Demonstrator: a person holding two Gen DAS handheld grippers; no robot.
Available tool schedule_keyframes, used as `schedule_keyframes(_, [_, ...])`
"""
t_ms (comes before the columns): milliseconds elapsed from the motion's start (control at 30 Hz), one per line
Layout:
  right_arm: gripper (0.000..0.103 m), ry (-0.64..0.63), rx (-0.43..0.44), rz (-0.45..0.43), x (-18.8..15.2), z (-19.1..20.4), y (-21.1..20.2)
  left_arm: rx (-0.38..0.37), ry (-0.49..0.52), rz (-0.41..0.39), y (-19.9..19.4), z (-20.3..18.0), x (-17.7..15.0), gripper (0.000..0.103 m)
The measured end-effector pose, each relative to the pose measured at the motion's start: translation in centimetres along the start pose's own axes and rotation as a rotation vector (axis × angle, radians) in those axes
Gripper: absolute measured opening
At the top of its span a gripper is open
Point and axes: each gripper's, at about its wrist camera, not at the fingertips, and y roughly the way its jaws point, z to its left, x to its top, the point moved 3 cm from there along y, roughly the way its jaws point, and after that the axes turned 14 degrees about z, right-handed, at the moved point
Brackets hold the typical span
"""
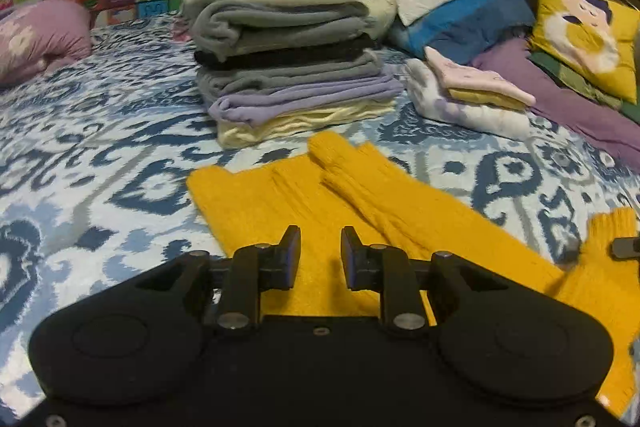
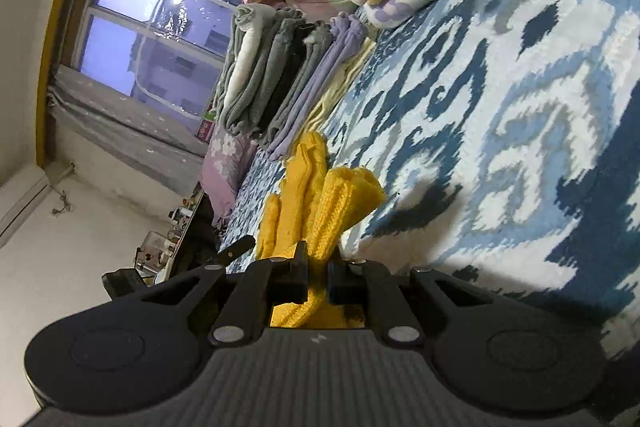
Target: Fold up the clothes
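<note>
Left gripper (image 1: 320,247): black two-finger unit seen from its own wrist camera, body filling the 6 o'clock half of the view, fingers pointing toward 12 o'clock and pitched downward. Jaws stand a narrow gap apart, nothing between the pads; the gripper hovers above the cloth.

Right gripper (image 2: 318,267): rolled about a quarter turn, so the scene runs sideways in its own view. Jaws nearly together, pinching a fold of yellow knit sweater (image 2: 316,211). In the left wrist view, one dark fingertip of it shows at 3 o'clock, at the frame edge
</note>
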Motion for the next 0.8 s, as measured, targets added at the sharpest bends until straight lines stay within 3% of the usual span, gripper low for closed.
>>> schedule_keyframes(67, [0.010,-0.002,-0.005,-0.001,0.0,0.0,0.1,0.047,0.001,0.053,1.5,-0.2,-0.4,0.019])
schedule_keyframes(200, [0.010,-0.007,-0.014,-0.015,0.1,-0.1,0.0,0.061,-0.044,-0.025,-1.6,-0.3,-0.1,0.020])
schedule_keyframes(333, [0.010,-0.030,-0.014,-0.027,0.2,0.3,0.1,0.081,-0.083,-0.055,-6.6,-1.7,-2.8,0.020])
schedule_keyframes(433, [0.010,-0.060,-0.010,-0.039,0.3,0.9,0.1,0.083,-0.087,-0.032,-9.1,-4.0,-5.6,0.020])
schedule_keyframes(533, [0.010,-0.118,-0.006,-0.053,0.4,1.8,-0.1,0.059,-0.086,0.024,-8.7,-6.6,-8.0,0.020])
schedule_keyframes(667, [0.010,-0.221,-0.025,-0.076,0.9,3.3,0.1,0.118,-0.051,0.048,-8.4,-9.1,-9.9,0.020])
schedule_keyframes(800, [0.010,-0.218,-0.030,-0.098,1.2,3.1,0.0,0.085,-0.147,-0.057,-12.8,-9.4,-11.4,0.019])
